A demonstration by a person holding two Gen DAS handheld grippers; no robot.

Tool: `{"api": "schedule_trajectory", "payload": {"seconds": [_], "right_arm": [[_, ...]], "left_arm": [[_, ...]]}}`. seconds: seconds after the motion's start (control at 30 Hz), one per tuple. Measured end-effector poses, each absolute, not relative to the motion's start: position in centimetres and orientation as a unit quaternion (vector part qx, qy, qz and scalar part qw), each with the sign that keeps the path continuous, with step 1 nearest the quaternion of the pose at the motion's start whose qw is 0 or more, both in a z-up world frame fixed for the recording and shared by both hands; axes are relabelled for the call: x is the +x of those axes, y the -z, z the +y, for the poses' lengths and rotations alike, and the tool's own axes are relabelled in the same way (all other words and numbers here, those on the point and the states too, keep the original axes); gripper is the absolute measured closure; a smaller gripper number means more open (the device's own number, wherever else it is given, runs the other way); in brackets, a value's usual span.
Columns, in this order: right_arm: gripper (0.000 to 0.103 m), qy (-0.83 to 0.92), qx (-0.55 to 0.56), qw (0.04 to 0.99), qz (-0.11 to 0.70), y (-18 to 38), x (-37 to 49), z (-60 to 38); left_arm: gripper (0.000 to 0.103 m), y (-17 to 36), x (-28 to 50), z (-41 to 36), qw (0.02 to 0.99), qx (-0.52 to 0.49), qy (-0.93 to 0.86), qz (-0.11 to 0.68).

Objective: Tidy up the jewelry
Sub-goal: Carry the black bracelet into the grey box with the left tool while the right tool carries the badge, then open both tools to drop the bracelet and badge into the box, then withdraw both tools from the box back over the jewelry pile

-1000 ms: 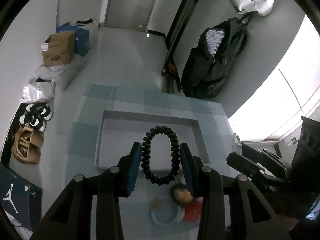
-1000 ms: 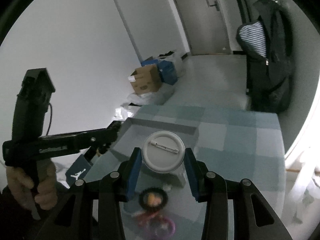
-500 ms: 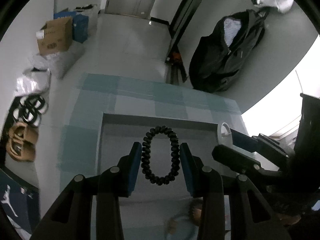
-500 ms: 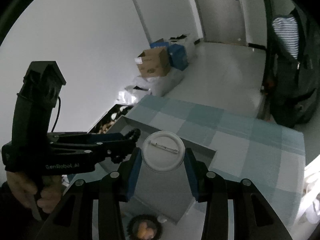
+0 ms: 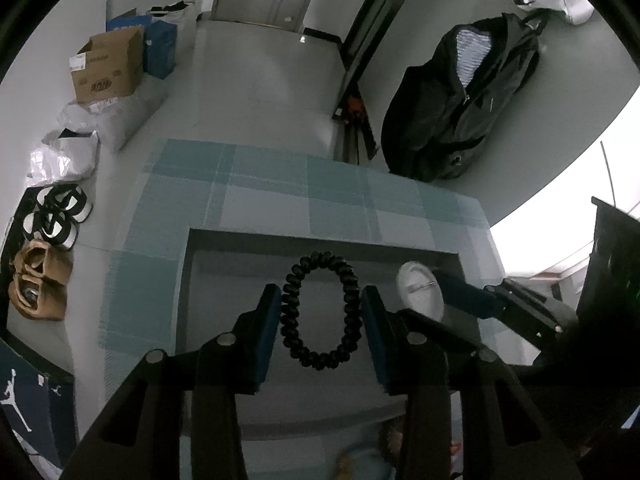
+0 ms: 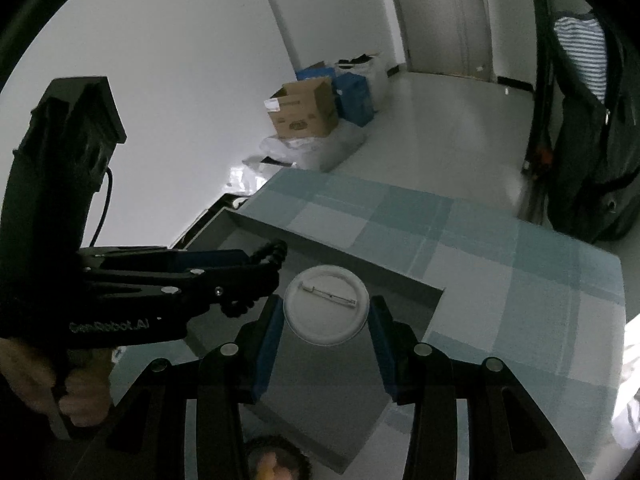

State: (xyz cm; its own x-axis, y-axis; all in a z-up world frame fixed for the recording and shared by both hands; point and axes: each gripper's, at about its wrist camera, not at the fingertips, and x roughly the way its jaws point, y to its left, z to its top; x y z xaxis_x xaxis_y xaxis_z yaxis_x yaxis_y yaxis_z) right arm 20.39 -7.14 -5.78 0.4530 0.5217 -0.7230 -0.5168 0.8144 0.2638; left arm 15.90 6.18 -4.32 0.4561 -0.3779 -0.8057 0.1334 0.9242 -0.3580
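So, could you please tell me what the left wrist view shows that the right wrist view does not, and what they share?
Only the left wrist view: shoes on the floor and a dark box with a jumping figure logo.

Only the right wrist view: the hand that grips the left tool, and the pin across the badge's back.

Both: the grey tray, checked cloth, coil band between the opening left tongs, white badge in the right tongs, cardboard box, dark jacket.

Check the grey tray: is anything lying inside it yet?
The grey tray shows bare floor where visible. The black coil bracelet and white pin badge hang over it in the tongs. The tongs cover the near part of the floor.
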Motion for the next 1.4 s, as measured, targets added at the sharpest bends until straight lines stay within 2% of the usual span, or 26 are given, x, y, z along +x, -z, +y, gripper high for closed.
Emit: {"api": "schedule_trajectory", "payload": {"seconds": [0.1, 0.23, 0.27, 0.43, 0.57, 0.8, 0.93, 1.07, 1.1, 1.17, 1.4], "right_arm": [[0.056, -0.307, 0.000, 0.852, 0.423, 5.7, 20.3, -7.2], [0.032, -0.311, -0.004, 0.858, 0.408, 5.0, 19.7, -7.6], [0.031, -0.313, 0.002, 0.860, 0.403, 4.6, 19.3, -8.0], [0.028, -0.307, 0.031, 0.867, 0.392, 3.5, 18.0, -9.9], [0.021, -0.299, 0.038, 0.879, 0.369, 2.3, 16.6, -11.3], [0.016, -0.289, 0.056, 0.888, 0.354, 1.3, 14.7, -12.4], [0.005, -0.290, 0.051, 0.889, 0.350, 0.8, 13.3, -12.6], [0.000, -0.286, 0.052, 0.895, 0.340, 0.3, 11.8, -12.9], [0.000, -0.285, 0.052, 0.895, 0.340, 0.4, 11.5, -12.9], [0.000, -0.282, 0.050, 0.895, 0.342, 0.4, 10.8, -13.1], [0.000, -0.272, 0.046, 0.895, 0.351, 0.9, 8.7, -13.3]], "left_arm": [[0.054, 4.4, 16.1, 6.1, 0.841, -0.126, 0.151, 0.504], [0.053, 4.3, 15.8, 6.4, 0.844, -0.138, 0.165, 0.490], [0.053, 4.2, 15.7, 6.5, 0.845, -0.140, 0.163, 0.490], [0.052, 3.0, 14.7, 7.2, 0.855, -0.146, 0.160, 0.470], [0.039, 1.4, 13.2, 7.7, 0.874, -0.140, 0.149, 0.441], [0.039, 1.3, 11.3, 7.1, 0.890, -0.113, 0.111, 0.428], [0.039, 0.8, 10.2, 6.0, 0.901, -0.071, 0.093, 0.418], [0.037, 0.4, 8.5, 5.8, 0.906, -0.055, 0.095, 0.408], [0.036, 0.4, 8.2, 5.8, 0.906, -0.056, 0.100, 0.407], [0.027, 0.4, 7.4, 5.9, 0.907, -0.060, 0.101, 0.404], [0.025, 1.2, 6.0, 5.6, 0.903, -0.054, 0.098, 0.414]]}}
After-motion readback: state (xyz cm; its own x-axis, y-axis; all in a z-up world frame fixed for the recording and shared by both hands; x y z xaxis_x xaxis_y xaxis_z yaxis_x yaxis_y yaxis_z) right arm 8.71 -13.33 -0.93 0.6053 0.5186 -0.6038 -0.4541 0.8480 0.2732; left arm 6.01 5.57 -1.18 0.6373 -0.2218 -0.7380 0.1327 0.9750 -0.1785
